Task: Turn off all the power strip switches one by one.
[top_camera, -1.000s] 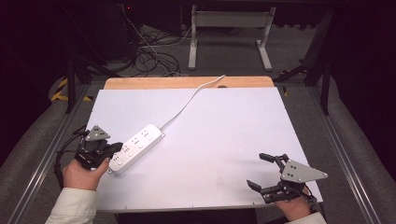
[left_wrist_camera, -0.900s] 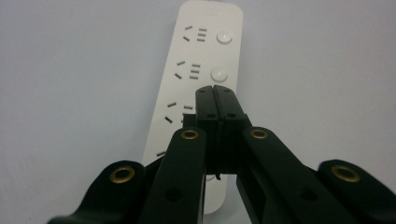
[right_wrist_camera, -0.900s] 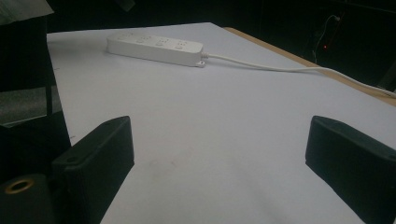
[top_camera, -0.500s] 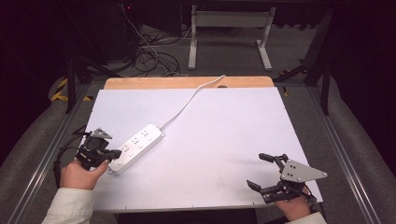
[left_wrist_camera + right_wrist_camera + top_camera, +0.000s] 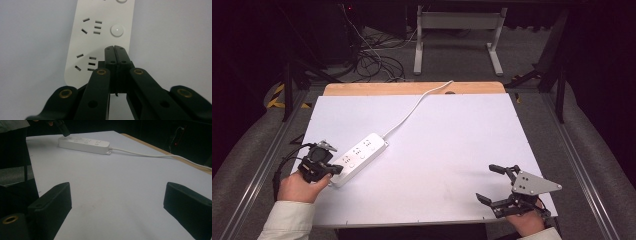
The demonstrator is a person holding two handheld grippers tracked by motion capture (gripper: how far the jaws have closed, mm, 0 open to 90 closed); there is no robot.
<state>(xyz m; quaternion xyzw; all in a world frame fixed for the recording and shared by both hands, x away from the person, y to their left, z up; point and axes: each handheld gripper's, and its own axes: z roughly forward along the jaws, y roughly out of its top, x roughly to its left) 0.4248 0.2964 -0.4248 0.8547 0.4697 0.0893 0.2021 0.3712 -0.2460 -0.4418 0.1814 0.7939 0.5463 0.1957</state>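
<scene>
A white power strip (image 5: 358, 158) lies aslant at the left of the table (image 5: 452, 150), its cord (image 5: 417, 106) running off toward the far edge. The left gripper (image 5: 333, 170) sits at the strip's near end with its fingers pressed together, nothing between them. In the left gripper view their tips (image 5: 115, 51) hang over the strip's face, right where the nearest round button would be, in line with the next button (image 5: 117, 30) up. From here I can't quite tell whether the tips press on that button or only hover a hair above it.

The right gripper (image 5: 492, 182) rests at the near right corner, well apart from the strip, fingers spread wide and holding nothing.

So the work looks to be pushing the strip's switches with the closed tips. By my reckoning it is at the first one: the hand is in place on the near end, and the buttons farther along the strip are yet to be reached. No plug is in any socket, and the right gripper has no part in it so far.
</scene>
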